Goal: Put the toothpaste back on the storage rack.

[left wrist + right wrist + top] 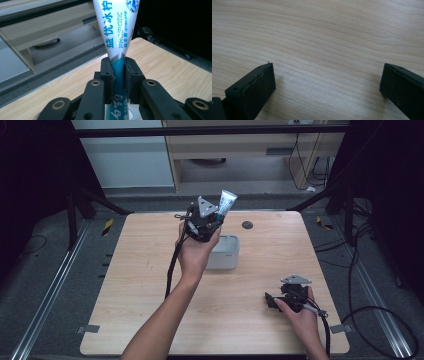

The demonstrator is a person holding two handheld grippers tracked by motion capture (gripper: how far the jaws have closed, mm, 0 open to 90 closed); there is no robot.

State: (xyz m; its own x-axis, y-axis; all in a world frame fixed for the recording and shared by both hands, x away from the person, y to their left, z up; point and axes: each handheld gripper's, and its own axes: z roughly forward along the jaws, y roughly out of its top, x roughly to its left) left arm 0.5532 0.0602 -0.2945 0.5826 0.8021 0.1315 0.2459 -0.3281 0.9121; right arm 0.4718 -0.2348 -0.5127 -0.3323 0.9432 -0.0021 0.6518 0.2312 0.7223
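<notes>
Toothpaste tube (120,32), white on top with blue letters, teal lower down, squeezed tight in left gripper (119,71) above grey box (225,254); right gripper (327,80) spread wide over table (324,30).

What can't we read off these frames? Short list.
- Toothpaste tube: top cut off by the left gripper view's upper edge; its lower end hidden behind the left tongs.
- Grey container: inside hidden in the high view by the left hand.
- Dark round spot on the table: too small to identify.
</notes>
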